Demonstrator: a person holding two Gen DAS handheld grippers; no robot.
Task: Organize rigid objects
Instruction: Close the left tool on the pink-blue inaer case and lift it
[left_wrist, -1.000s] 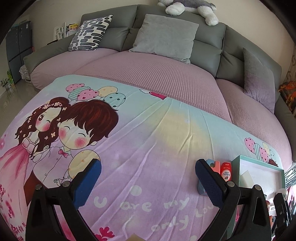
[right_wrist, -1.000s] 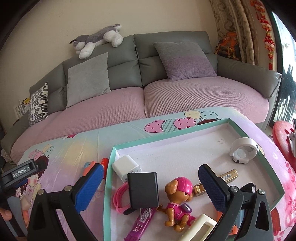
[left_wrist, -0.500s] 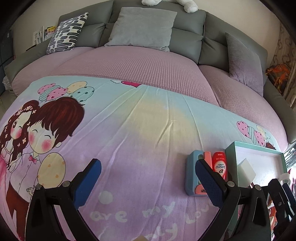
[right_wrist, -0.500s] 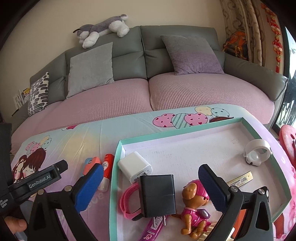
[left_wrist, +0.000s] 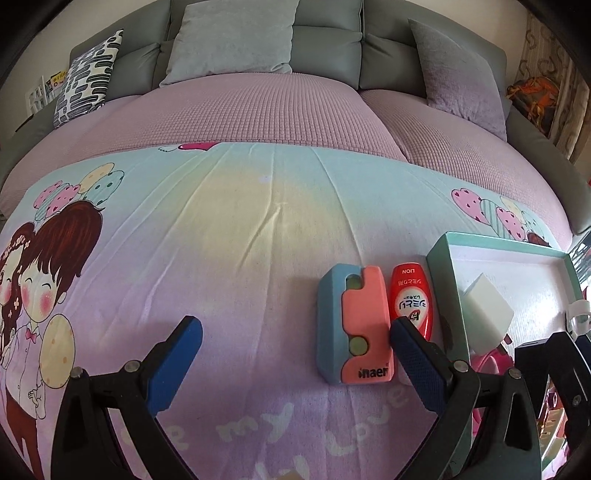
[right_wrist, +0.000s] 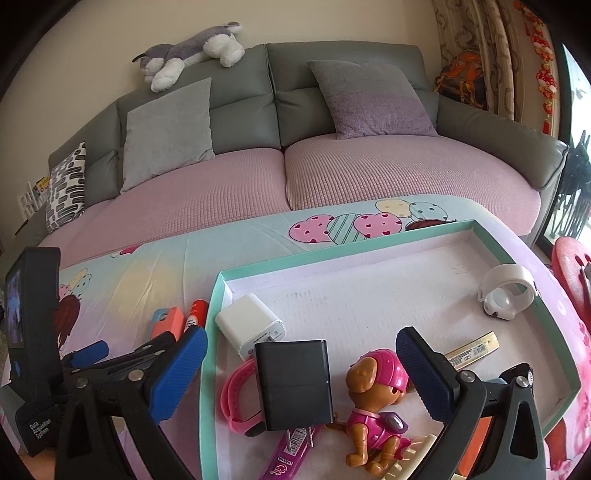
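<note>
Two things lie side by side on the cartoon-print cloth (left_wrist: 229, 229) just left of the teal tray (right_wrist: 369, 243), one blue-and-coral case (left_wrist: 354, 325) and one red bottle (left_wrist: 410, 299), while both the left gripper (left_wrist: 295, 332) and right gripper (right_wrist: 301, 354) hover low with fingers spread wide, grasping nothing, the right over a pink toy dog (right_wrist: 376, 402) and black charger (right_wrist: 293, 384) in the tray.

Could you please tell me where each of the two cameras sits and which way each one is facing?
Left wrist: on the open left gripper, low over the blanket, facing the sofa; only its fingers show.
Right wrist: on the open right gripper, above the tray, facing the sofa; the left gripper shows beside it.
Shared: sofa, blanket, tray, blue-and-coral case, red tube, white charger.
</note>
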